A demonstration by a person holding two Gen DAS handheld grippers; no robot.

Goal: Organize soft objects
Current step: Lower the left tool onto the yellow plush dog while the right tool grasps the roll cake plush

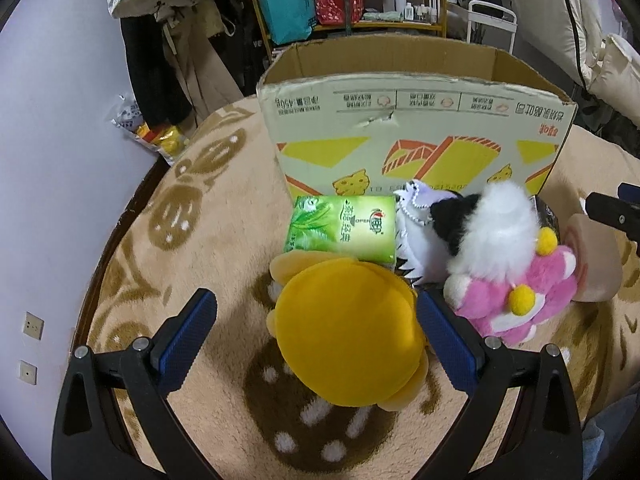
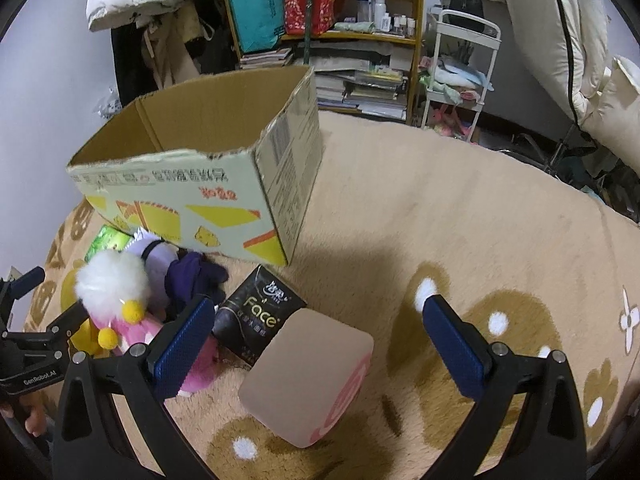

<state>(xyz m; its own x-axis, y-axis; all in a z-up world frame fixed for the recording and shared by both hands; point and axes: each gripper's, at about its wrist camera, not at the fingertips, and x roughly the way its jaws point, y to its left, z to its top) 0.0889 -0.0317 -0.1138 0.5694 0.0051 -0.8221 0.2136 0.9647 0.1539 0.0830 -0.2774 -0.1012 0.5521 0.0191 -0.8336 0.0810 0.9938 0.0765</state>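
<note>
A yellow plush toy (image 1: 344,328) lies on the beige blanket between the open jaws of my left gripper (image 1: 316,316); neither pad presses it. Behind it lie a green tissue pack (image 1: 344,226), a white-and-black plush (image 1: 484,228) and a pink flower plush (image 1: 520,304). My right gripper (image 2: 320,336) is open around a beige swiss-roll cushion (image 2: 308,376), not touching it. A black "Face" tissue pack (image 2: 260,320) and a purple cloth (image 2: 192,280) lie beside it. The open cardboard box (image 2: 188,176) stands behind the pile.
The beige patterned blanket (image 2: 460,220) spreads wide to the right of the box. A shelf with books and bags (image 2: 340,40) and a white trolley (image 2: 460,72) stand at the back. Coats hang at the left wall (image 1: 168,40).
</note>
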